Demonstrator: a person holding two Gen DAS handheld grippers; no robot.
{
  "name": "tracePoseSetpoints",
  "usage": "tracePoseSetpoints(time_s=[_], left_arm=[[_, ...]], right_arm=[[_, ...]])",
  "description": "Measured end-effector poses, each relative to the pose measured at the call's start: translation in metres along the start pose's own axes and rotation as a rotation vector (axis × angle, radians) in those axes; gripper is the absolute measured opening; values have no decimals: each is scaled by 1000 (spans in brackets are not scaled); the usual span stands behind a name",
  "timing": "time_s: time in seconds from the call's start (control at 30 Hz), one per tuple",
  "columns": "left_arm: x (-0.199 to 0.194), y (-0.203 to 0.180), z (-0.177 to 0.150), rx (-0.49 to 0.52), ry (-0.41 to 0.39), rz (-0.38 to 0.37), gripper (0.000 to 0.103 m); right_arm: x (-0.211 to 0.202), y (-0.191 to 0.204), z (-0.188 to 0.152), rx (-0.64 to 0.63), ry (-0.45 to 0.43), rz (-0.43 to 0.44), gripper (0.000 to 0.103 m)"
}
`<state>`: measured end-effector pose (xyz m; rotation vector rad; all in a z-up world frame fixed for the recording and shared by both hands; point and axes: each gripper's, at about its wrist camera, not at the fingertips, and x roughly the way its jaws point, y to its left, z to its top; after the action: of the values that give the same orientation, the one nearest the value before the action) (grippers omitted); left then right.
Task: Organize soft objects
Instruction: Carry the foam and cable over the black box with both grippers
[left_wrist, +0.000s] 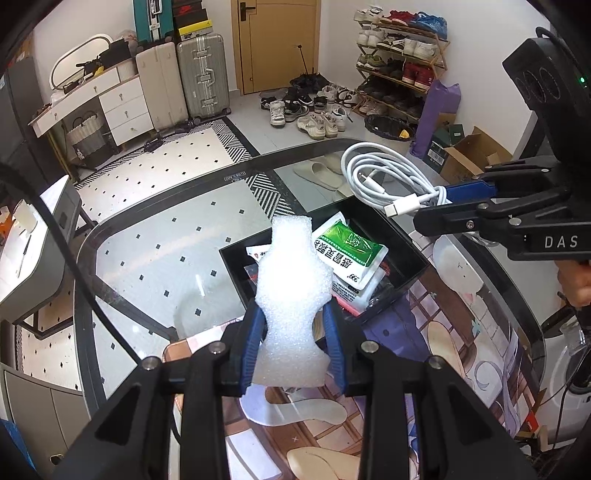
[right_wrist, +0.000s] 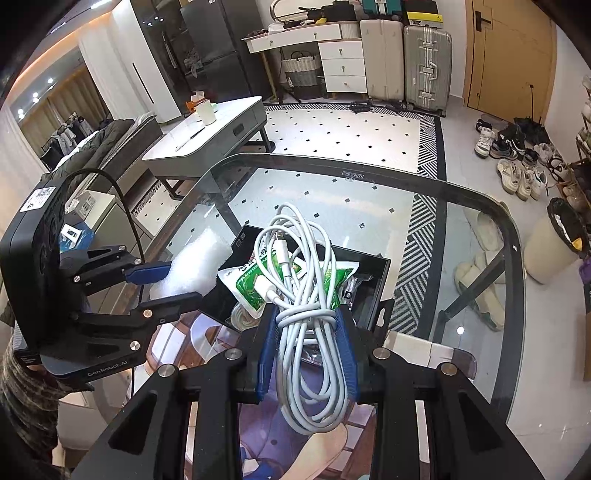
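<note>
In the left wrist view my left gripper (left_wrist: 293, 314) is shut on a white foam piece (left_wrist: 291, 280) that stands up between the blue pads. Just beyond it sits a black box (left_wrist: 406, 254) with a green packet (left_wrist: 351, 243) and other pouches inside. My right gripper (left_wrist: 436, 206) comes in from the right, shut on a coiled white cable (left_wrist: 380, 173) above the box's far corner. In the right wrist view the right gripper (right_wrist: 306, 314) clamps the cable (right_wrist: 303, 266) over the box (right_wrist: 376, 288) and packet (right_wrist: 247, 286). The left gripper (right_wrist: 173, 284) holds the foam (right_wrist: 195, 266) at the left.
The box rests on a glass table (left_wrist: 166, 195) with a dark rounded rim, beside a printed mat (left_wrist: 443, 332). A hand (left_wrist: 576, 284) holds the right gripper. A low white table (right_wrist: 207, 136), suitcases (right_wrist: 424, 66), shoes (left_wrist: 314, 110) and a bin (right_wrist: 554, 240) stand on the floor.
</note>
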<state>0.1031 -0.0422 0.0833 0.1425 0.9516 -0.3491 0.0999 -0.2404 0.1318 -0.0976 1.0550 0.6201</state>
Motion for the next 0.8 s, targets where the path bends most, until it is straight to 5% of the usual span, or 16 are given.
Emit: tracePoseSetpoints(time_s=[0.8], left_arm=[[54, 9, 16, -8, 61, -28, 31]], right_arm=[[62, -25, 20, 39, 66, 40, 31]])
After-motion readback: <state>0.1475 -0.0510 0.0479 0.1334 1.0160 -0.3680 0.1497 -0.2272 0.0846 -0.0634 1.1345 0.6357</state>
